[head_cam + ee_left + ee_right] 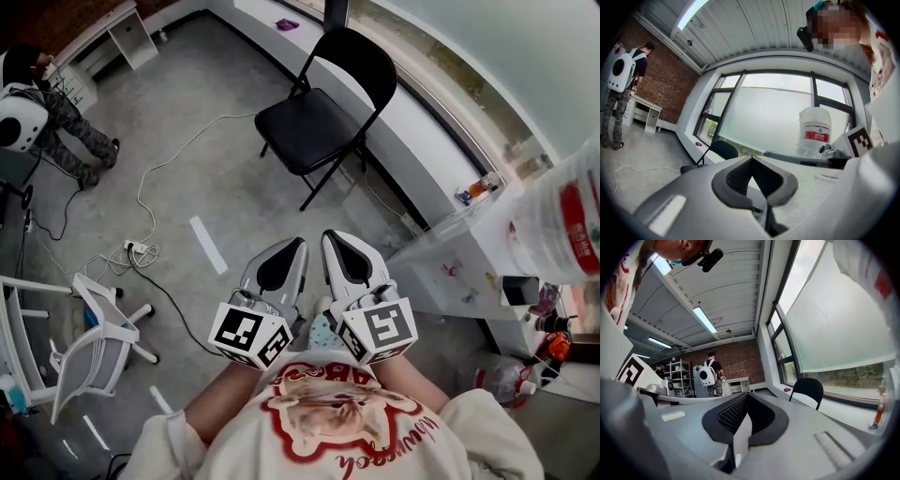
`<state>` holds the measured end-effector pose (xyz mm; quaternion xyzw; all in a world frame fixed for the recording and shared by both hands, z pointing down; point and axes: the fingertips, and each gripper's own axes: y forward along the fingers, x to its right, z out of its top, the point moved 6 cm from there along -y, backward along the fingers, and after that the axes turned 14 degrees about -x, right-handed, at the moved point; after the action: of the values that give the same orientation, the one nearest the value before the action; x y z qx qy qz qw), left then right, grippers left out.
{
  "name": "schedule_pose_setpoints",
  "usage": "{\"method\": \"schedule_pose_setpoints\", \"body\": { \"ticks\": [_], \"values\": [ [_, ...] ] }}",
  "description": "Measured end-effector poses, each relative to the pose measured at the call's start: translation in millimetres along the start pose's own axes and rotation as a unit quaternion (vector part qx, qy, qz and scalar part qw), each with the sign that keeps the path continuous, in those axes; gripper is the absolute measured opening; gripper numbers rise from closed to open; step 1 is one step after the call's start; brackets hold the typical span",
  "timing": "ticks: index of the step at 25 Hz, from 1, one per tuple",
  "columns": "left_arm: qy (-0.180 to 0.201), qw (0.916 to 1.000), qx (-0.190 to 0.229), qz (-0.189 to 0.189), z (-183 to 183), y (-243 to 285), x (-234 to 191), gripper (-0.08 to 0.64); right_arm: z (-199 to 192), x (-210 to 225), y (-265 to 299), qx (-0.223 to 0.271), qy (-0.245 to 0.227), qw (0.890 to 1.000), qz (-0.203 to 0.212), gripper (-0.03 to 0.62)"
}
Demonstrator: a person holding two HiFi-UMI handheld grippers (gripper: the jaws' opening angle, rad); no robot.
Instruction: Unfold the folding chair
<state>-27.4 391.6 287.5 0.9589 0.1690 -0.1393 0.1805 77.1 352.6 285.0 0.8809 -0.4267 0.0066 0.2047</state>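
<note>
A black folding chair (323,108) stands unfolded on the grey floor by the window sill, its seat down and its back upright. It also shows small in the left gripper view, folding chair (723,151), and in the right gripper view, folding chair (809,389). My left gripper (298,246) and right gripper (330,238) are held side by side close to my chest, well short of the chair. Both point level toward it. Both are shut with nothing between the jaws.
A white counter (469,248) with a large water bottle (567,220) stands at the right. A white swivel chair (98,337) and a power strip (139,247) with cables lie at the left. A person with a white backpack (19,117) stands far left near a white desk (122,23).
</note>
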Motion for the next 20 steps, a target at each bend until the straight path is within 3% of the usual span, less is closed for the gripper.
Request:
{"method": "schedule_pose_setpoints", "body": {
  "ticks": [12,20],
  "values": [
    [0.015,0.9996,-0.001,-0.023,-38.5,-137.4,-3.6,0.008,-48.7,-140.7,-53.3,0.004,-0.008,0.999,-0.033,0.023],
    [0.017,0.9992,0.011,-0.033,-51.0,-178.5,8.6,0.008,-61.3,-183.3,-80.8,0.009,-0.015,0.999,-0.033,0.023]
  ]
}}
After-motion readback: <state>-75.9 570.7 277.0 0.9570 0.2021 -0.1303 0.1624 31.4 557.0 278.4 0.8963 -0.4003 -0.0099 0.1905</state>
